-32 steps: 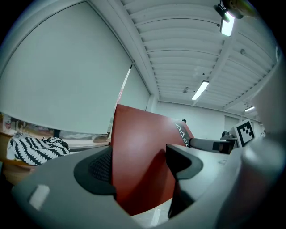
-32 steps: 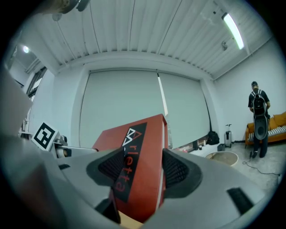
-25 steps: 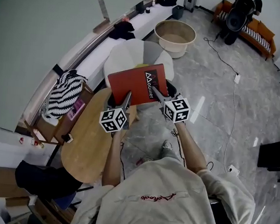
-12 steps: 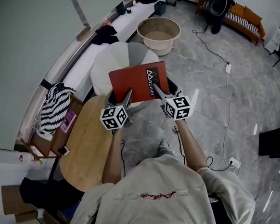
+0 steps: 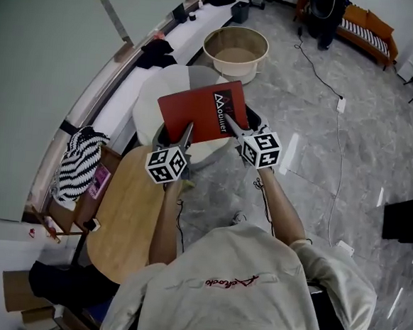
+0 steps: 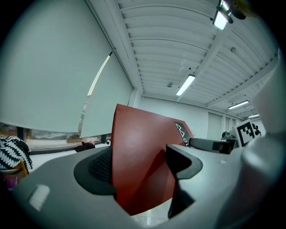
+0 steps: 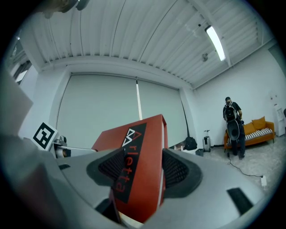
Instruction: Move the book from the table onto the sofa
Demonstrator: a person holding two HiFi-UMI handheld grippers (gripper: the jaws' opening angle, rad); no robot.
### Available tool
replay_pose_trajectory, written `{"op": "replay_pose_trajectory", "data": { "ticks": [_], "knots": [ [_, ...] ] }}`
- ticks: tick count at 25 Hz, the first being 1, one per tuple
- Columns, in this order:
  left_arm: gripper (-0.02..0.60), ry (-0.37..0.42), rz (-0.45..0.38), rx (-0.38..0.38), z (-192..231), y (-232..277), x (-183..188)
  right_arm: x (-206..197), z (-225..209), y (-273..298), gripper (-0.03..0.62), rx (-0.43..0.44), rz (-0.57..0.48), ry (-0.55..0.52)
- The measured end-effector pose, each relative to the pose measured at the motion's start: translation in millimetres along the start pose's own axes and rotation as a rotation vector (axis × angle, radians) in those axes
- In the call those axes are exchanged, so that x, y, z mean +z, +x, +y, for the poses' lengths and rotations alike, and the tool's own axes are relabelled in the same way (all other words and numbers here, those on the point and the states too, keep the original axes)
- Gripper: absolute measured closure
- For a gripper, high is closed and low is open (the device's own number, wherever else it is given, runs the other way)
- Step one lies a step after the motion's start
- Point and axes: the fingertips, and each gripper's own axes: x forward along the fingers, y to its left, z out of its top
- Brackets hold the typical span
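Left gripper view, starting at the tool: shows the left gripper (image 6: 138, 172) pinching the red book (image 6: 138, 143) by a lower edge, one ribbed pad flat against each cover, no gap left. Same in the right gripper view: finds the right gripper (image 7: 136, 174) pressed onto the spine side, across the black strip with the white logo, pads tight on both faces. From the head view, grips the near edge at two places, left tool toward one corner, right tool toward the other. Keeps the front cover facing up, slightly tilted, out in front of the person.

Outward from there: hangs clear of the wooden table (image 5: 121, 211), now below and to the left, touching nothing but the two sets of jaws. Sits above a pale round seat (image 5: 163, 86), with a beige tub (image 5: 237, 49) beyond. Places the orange sofa (image 5: 366, 31) well apart, at the far side of the room, near a standing person (image 5: 324, 6).

Judging by all this: lift off the table done, carry in hand, set-down not yet done. Cannot tell whether the orange sofa or the pale seat underneath is the one meant. If the orange one, leaves most of the crossing to do. Either way, calls for lowering the book flat and spreading both tools to let go.
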Motion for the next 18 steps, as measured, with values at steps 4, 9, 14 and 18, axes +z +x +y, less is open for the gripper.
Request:
{"op": "replay_pose_trajectory", "data": {
  "ticks": [4,9,14,18],
  "knots": [
    [0.216,0.005,-0.011,0.011,-17.3,27.5,4.9,9.0,-32.6,3.9,0.333,0.013,-0.01,-0.003],
    [0.216,0.001,-0.016,0.024,-20.5,41.3,1.5,6.3,-47.3,10.0,0.333,0.027,-0.006,-0.004],
    [0.216,-0.003,-0.024,0.047,-41.6,58.2,1.7,13.0,-74.6,6.2,0.333,0.046,-0.015,-0.002],
    [0.216,0.003,-0.015,0.05,-41.5,62.2,-2.3,7.5,-78.8,7.4,0.333,0.048,-0.015,0.009]
  ]
}}
